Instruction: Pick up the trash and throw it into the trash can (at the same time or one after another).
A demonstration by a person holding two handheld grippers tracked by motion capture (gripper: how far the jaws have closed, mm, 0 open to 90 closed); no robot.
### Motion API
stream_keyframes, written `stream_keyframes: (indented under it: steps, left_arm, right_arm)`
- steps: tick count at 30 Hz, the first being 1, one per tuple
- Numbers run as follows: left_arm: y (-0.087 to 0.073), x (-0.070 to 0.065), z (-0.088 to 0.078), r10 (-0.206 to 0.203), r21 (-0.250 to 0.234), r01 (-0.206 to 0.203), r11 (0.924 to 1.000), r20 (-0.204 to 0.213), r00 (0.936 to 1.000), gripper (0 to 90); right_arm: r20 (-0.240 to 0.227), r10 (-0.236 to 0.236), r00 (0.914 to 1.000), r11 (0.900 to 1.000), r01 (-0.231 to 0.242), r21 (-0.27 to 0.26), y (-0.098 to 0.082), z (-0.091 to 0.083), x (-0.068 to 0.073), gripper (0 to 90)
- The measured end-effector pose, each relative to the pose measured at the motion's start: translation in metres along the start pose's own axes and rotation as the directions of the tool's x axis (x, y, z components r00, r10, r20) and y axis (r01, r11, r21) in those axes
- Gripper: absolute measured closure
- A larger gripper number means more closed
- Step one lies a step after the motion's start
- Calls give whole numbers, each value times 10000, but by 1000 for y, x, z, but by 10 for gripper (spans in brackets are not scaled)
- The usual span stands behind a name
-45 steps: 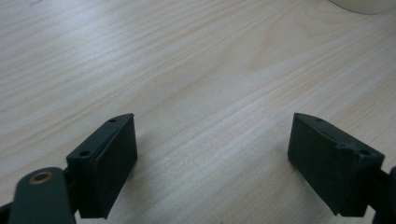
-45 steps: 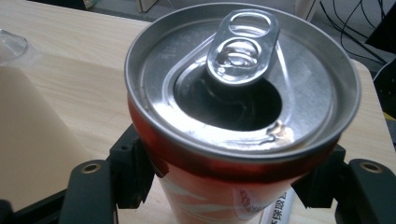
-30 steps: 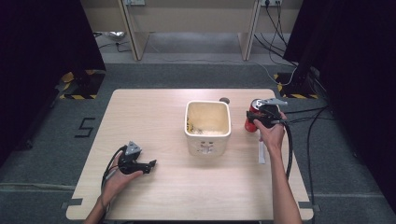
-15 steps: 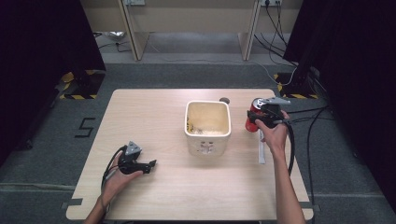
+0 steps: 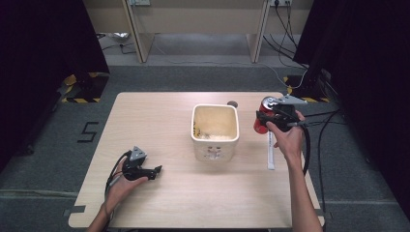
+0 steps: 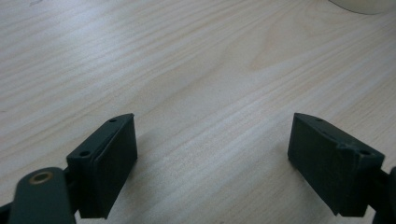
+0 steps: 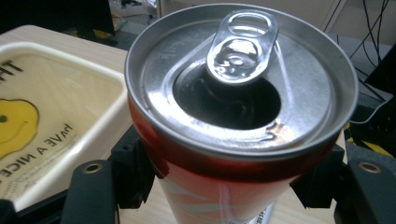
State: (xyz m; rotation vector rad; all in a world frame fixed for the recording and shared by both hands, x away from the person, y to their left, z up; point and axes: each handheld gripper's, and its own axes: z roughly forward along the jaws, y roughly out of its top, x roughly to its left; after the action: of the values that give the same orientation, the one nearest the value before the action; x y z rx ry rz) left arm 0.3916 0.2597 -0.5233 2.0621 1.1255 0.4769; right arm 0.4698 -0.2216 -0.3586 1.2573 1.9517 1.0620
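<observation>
Since a second earlier, the right gripper (image 5: pixel 263 121) had lifted the red can (image 5: pixel 261 119) a little above the right side of the table (image 5: pixel 159 116), while the left gripper (image 5: pixel 153 171) had stayed where it was near the table's front left. In the right gripper view the can (image 7: pixel 233 116) sat between the two black jaws, which pressed its side wall from either flank just below the top rim. It hung upright, just beside the cream square tub (image 5: pixel 215 129) at the table's middle, its mouth open and the pull tab (image 7: pixel 240 46) bent back. The left gripper (image 6: pixel 212 154) rested low over bare wood with its jaws wide apart and nothing between them.

An opened can of this kind was probably light and thin-walled, so a hard squeeze could dent it, and its smooth painted wall would likely slip under a weak one. How much liquid remained inside could not be told; the dark mouth gave no clue. A grip across the middle of the body, kept level, looked the safest, since tilting might spill whatever was left.
</observation>
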Motion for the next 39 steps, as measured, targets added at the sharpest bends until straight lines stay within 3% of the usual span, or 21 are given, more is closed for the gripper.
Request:
stream_keyframes:
  steps: [6,22,39]
  left_arm:
    - [0,0,0,15,1,-15,10000,-5,10000,151]
    - [0,0,0,16,6,-16,10000,-2,10000,151]
    - [0,0,0,13,4,-13,10000,0,10000,151]
  right_arm:
    - [-287,145,9995,9999,-147,-79,13,-12,4,338]
    - [-545,-108,9985,9993,89,-355,37,-29,16,339]
    - [-1002,-532,9935,9973,478,-555,64,-26,41,339]
